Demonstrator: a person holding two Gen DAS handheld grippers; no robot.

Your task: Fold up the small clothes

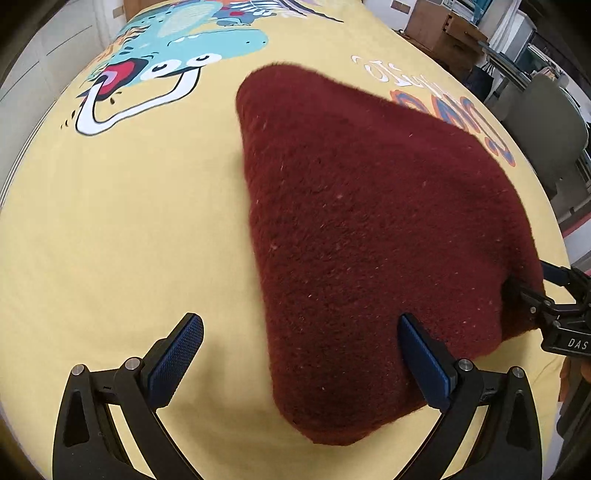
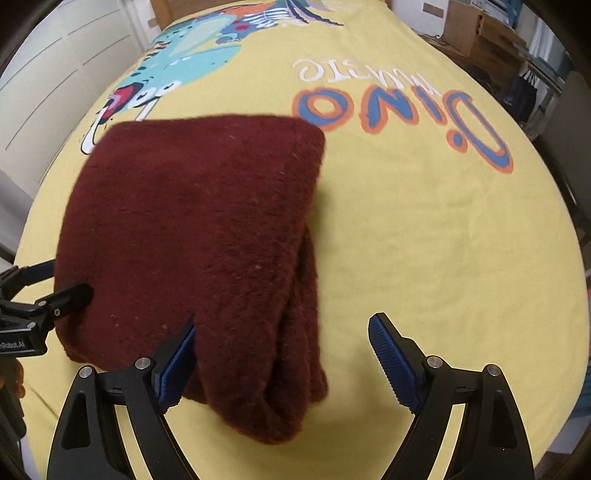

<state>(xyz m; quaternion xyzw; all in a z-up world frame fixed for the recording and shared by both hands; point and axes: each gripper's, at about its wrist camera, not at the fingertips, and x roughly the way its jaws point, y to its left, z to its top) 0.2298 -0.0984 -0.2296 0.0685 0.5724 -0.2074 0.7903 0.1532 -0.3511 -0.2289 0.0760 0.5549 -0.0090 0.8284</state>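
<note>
While the dark red fleece garment [image 1: 369, 236] lies folded on the yellow dinosaur-print bedsheet [image 1: 122, 229], we see in the left wrist view our left gripper [image 1: 301, 354] with its jaws wide apart, one blue pad over bare sheet and the other over the near edge of the garment, clamped on nothing. At the right edge of this view the right gripper [image 1: 532, 295] sits at the garment's far side corner. We judge the step in hand to be squaring up or making one further fold: to do it well we should bring both grippers to matching corners on the near edge, pinch all the layers together, and lift evenly so the thick pile does not slide apart. Beyond the bed we see cardboard boxes [image 1: 447, 33] and a chair.

From the right wrist view, our right gripper [image 2: 282, 354] is likewise spread open, its left pad against the garment [image 2: 192, 229] and its right pad over bare sheet [image 2: 443, 240]. Stacked layers show along the garment's right edge, so a shallow grasp risks catching only the top one. The left gripper [image 2: 74, 291] touches the garment's left side. White panelled doors [image 2: 55, 74] stand left of the bed.
</note>
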